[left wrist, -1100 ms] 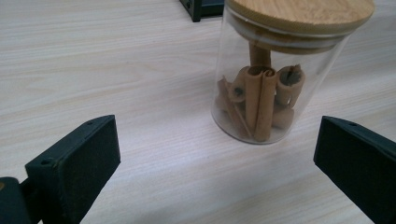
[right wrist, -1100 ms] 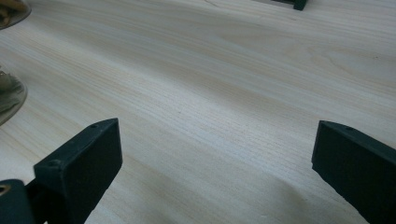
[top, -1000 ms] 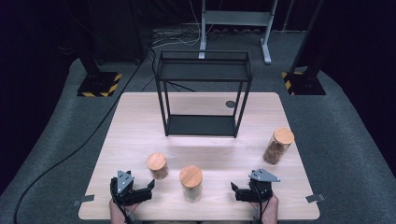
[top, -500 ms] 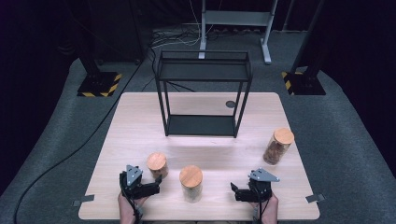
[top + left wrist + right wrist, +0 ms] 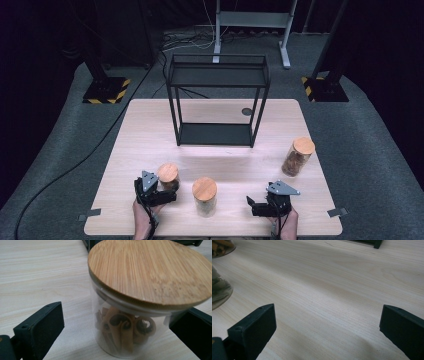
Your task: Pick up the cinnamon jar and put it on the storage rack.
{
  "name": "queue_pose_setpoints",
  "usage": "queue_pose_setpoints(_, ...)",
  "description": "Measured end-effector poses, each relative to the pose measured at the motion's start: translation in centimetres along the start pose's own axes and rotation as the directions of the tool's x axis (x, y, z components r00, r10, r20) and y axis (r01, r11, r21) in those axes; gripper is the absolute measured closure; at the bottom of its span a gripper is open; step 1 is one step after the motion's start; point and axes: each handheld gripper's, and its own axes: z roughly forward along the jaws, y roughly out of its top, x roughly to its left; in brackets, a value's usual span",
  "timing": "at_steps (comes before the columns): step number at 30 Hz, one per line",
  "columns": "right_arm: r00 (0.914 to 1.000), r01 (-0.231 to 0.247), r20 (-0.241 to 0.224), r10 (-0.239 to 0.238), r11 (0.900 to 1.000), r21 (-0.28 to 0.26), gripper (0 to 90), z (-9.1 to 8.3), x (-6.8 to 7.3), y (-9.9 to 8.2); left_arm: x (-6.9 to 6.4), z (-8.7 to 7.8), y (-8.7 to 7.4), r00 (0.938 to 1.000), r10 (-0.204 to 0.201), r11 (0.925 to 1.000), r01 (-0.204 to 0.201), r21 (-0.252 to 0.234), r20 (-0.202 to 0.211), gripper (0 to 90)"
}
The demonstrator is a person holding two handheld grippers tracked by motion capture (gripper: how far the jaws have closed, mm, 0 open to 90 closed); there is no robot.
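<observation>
The left gripper [image 5: 167, 196], jaws spread wide, straddles a short clear glass jar with a round bamboo lid [image 5: 130, 312] holding curled brown bark, which stands near the pale wooden table [image 5: 150, 135]'s front-left edge; a sound grasp likely means closing squarely on the glass below the lid, level, without tipping it; the right gripper [image 5: 251, 206], likewise agape, rests over bare wood; three lidded jars stand on the table, beside one black metal two-tier shelf rack [image 5: 218, 100].
</observation>
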Motion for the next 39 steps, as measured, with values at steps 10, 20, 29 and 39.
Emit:
queue_pose_setpoints(10,1.0,-0.001,-0.009,0.001,1.0,-0.003,0.0,0.03,-0.08,0.03,-0.19,0.55,0.23,0.9999,0.001,0.9996,-0.001,-0.027,-0.013,0.0)
queue_pose_setpoints(20,1.0,0.006,-0.006,-0.006,1.0,-0.002,0.0,0.08,-0.04,0.06,-0.26,0.97,0.49,0.9999,0.007,0.9991,-0.007,-0.042,0.009,0.0)
queue_pose_setpoints(29,0.9999,-0.008,-0.009,0.008,0.9999,-0.01,0.0,0.01,-0.18,0.03,-0.24,0.89,0.45,0.9993,0.013,0.9987,-0.011,-0.051,0.036,11.6)
queue_pose_setpoints(39,0.9999,-0.008,-0.007,0.008,1.0,0.004,0.0,0.13,-0.16,0.08,-0.3,0.68,0.34,0.9988,0.028,0.9977,-0.026,-0.062,0.04,24.3)
